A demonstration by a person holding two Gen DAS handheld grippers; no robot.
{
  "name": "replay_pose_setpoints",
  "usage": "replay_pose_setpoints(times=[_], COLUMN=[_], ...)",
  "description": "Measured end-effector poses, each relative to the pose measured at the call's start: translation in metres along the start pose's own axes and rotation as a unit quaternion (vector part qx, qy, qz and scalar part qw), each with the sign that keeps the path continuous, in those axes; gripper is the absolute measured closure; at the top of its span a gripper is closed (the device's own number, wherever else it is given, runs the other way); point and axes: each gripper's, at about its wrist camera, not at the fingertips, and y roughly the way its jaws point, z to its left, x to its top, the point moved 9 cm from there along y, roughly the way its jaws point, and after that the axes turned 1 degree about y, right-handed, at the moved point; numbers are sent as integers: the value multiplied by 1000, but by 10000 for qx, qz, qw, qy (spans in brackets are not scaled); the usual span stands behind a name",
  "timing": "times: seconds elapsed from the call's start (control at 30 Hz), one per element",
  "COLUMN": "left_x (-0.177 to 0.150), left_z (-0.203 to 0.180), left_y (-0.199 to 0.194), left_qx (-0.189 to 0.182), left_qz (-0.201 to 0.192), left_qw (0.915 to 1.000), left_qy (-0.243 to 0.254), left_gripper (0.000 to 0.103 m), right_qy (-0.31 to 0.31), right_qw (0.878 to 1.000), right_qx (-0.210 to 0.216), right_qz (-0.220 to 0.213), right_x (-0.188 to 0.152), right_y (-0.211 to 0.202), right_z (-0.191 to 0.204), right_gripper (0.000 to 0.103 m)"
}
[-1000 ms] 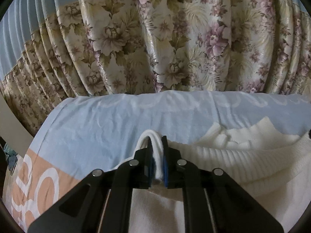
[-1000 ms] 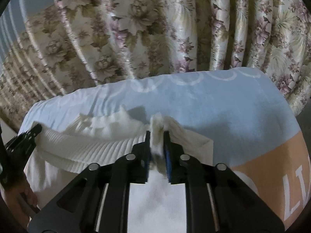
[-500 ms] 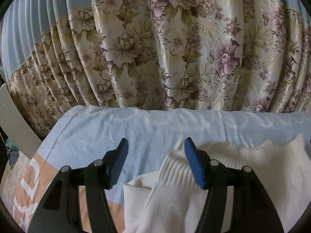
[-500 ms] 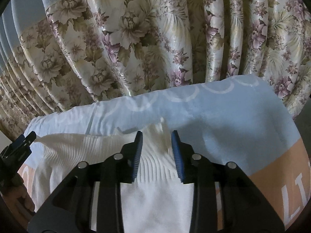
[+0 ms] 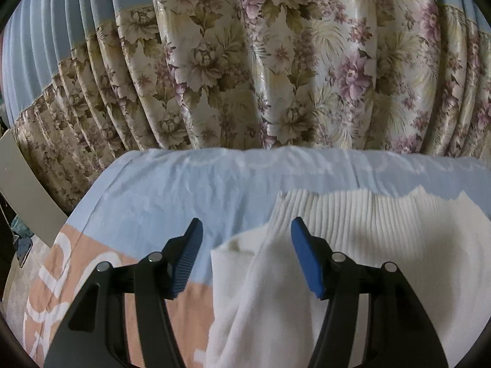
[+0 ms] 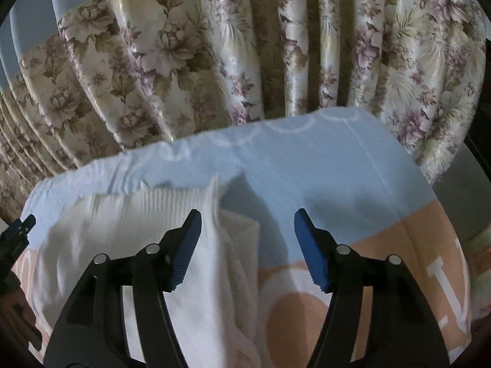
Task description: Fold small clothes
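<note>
A white ribbed knit garment [image 5: 362, 233] lies folded on the blue and peach bedsheet [image 5: 172, 190], its ribbed hem toward the curtain. My left gripper [image 5: 245, 242] stands open above the garment's left corner, its blue pads clear of the cloth. In the right wrist view the same garment [image 6: 132, 227] fills the lower left. My right gripper [image 6: 247, 236] hangs over the garment's right edge with its jaws opening and nothing pressed between them. The tip of the left gripper [image 6: 17, 233] shows at the far left edge of that view.
A floral curtain [image 5: 276, 67] hangs right behind the bed's far edge. A pale board [image 5: 24, 184] leans at the left beside the bed. The peach part of the sheet [image 6: 414, 263] carries white lettering at the right.
Both grippers let go of the garment's corners and opened. Both drew back and lifted a little. The garment's ribbed edge now lies flat on the sheet.
</note>
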Motion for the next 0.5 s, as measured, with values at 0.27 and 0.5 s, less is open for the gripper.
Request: replay_pose_setpoints(times=[0.27,0.5], left_x=[-46,-75], left_z=[2,2], left_y=[-9,1], left_qx=[68,154], left_qz=[252,458], left_qw=[9997,9988], left_qy=[6,71], left_gripper=[42,41], right_qy=[-439,-552], right_qw=[9982,9961], right_qx=[142,-80], right_qz=[374,679], right_x=[-49,-79], right_y=[-2,27], right_z=[9,9], right_gripper=[32,24])
